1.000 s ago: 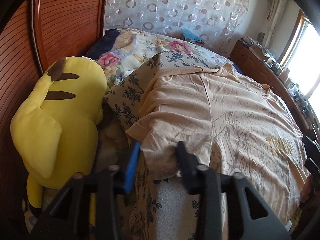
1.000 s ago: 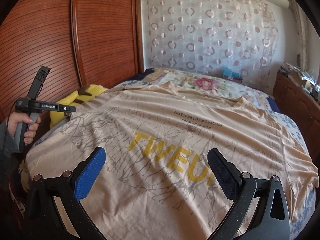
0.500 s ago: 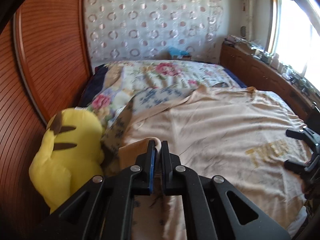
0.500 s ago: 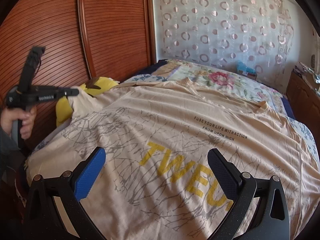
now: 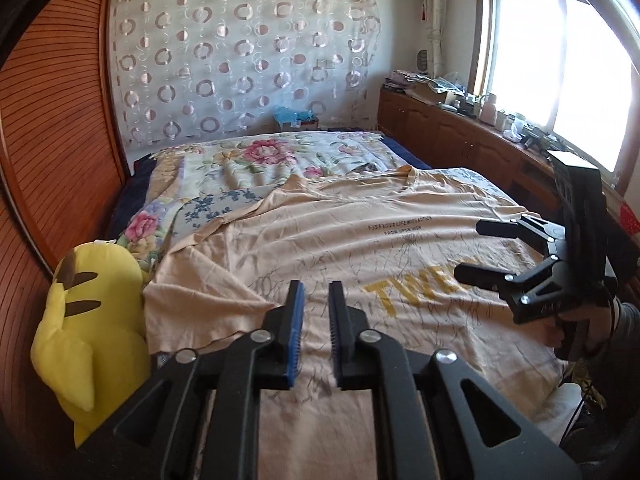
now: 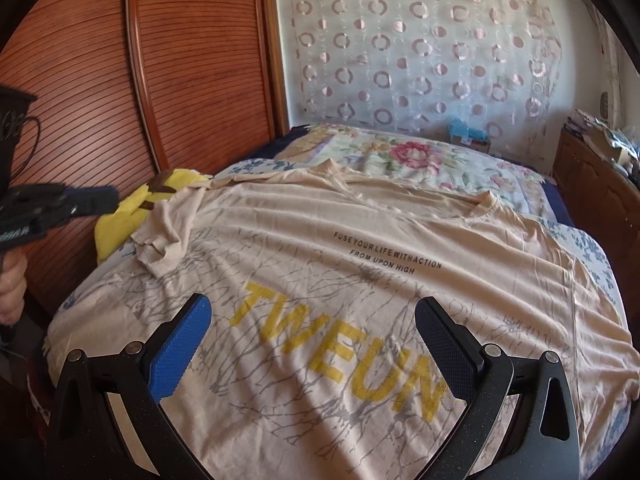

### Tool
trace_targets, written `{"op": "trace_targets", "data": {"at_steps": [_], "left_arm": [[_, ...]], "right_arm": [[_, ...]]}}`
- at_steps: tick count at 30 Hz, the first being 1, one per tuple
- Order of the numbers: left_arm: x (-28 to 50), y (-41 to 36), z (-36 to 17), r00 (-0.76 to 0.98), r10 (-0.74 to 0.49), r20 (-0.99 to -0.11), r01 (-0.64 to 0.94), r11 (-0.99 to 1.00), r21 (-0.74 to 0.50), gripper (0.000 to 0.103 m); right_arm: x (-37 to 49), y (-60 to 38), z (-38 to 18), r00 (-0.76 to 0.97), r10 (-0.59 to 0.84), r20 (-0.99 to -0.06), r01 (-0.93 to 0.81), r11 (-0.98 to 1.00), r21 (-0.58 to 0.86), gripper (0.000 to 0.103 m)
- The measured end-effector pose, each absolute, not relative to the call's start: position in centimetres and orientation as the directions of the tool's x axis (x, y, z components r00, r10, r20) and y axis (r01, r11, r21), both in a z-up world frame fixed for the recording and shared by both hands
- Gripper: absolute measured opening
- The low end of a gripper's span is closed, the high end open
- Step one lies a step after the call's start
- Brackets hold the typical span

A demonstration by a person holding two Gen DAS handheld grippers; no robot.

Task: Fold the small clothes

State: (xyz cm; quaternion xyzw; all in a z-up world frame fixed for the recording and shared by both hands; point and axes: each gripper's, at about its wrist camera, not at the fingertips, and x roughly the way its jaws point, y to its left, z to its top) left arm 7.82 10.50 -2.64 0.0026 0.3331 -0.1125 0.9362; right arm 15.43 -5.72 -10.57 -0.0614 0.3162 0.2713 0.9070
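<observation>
A beige T-shirt point(image 6: 360, 248) with yellow "TWEUN" lettering lies spread face up on the bed; it also shows in the left wrist view point(image 5: 360, 248). Its left sleeve point(image 6: 168, 236) is folded in over the shirt's body and lies crumpled. My left gripper point(image 5: 315, 292) hovers above the shirt's left part, its jaws a narrow gap apart with nothing between them. My right gripper point(image 6: 312, 316) is wide open and empty above the shirt's lower hem; it also shows in the left wrist view point(image 5: 468, 250).
A yellow plush toy point(image 5: 88, 320) lies at the bed's left edge against the wooden wardrobe point(image 6: 160, 80). A floral quilt point(image 5: 272, 160) covers the far bed. A wooden sideboard point(image 5: 460, 136) with clutter runs under the window at the right.
My left gripper shut on the left sleeve, carried it inward over the shirt, then let it go and parted slightly. My right gripper stayed open over the hem.
</observation>
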Motion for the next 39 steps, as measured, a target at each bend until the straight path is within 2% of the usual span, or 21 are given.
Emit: {"op": "trace_targets", "data": {"at_steps": [2,4,5,7,10,16,20,30,34,36,38,39], "left_arm": [[6.7,11.4,-2.6,0.770,-0.167,-0.615,0.171,0.984,-0.054,0.036],[5.9,12.4,-2.8,0.781,-0.140,-0.608,0.136,0.989,-0.052,0.045],[5.5,13.4,-3.0,0.785,-0.122,-0.607,0.111,0.992,-0.055,0.053],[4.8,14.7,-3.3,0.791,-0.101,-0.603,0.079,0.995,-0.063,0.060],[4.0,17.1,-4.1,0.788,-0.066,-0.612,0.027,0.997,-0.072,0.060],[2.2,20.1,-5.7,0.805,0.020,-0.593,-0.075,0.995,-0.068,0.060],[1.0,21.9,-6.6,0.810,0.062,-0.583,-0.122,0.990,-0.065,0.060],[-0.8,24.3,-7.5,0.802,0.097,-0.590,-0.173,0.982,-0.073,0.060],[-0.7,24.4,-7.8,0.799,0.093,-0.593,-0.174,0.981,-0.081,0.060],[-0.7,24.2,-8.0,0.798,0.084,-0.597,-0.168,0.982,-0.086,0.060],[-0.6,24.1,-8.0,0.798,0.077,-0.597,-0.163,0.983,-0.090,0.060],[-0.5,24.0,-8.0,0.799,0.073,-0.597,-0.159,0.983,-0.093,0.060]], "right_arm": [[15.6,-5.4,-10.6,0.647,0.459,-0.609,-0.541,0.839,0.058,0.103],[15.7,-4.6,-10.4,0.636,0.474,-0.609,-0.562,0.825,0.055,0.103],[15.9,-4.1,-10.3,0.627,0.486,-0.609,-0.578,0.814,0.056,0.102],[16.2,-3.0,-10.1,0.611,0.506,-0.609,-0.602,0.796,0.057,0.100],[16.7,-0.9,-9.7,0.584,0.536,-0.610,-0.643,0.764,0.055,0.093],[17.6,5.1,-9.4,0.504,0.604,-0.617,-0.744,0.667,0.046,0.072],[17.9,10.2,-10.2,0.435,0.630,-0.643,-0.803,0.595,0.040,0.065],[18.0,21.8,-14.3,0.248,0.584,-0.773,-0.901,0.432,0.037,0.062],[17.4,23.8,-15.5,0.269,0.532,-0.803,-0.907,0.421,-0.025,0.058],[17.6,23.9,-15.5,0.281,0.522,-0.805,-0.900,0.436,-0.032,0.049],[18.0,23.9,-15.5,0.306,0.509,-0.804,-0.891,0.451,-0.053,0.020],[18.2,23.8,-15.6,0.302,0.510,-0.805,-0.893,0.447,-0.053,0.012]]}}
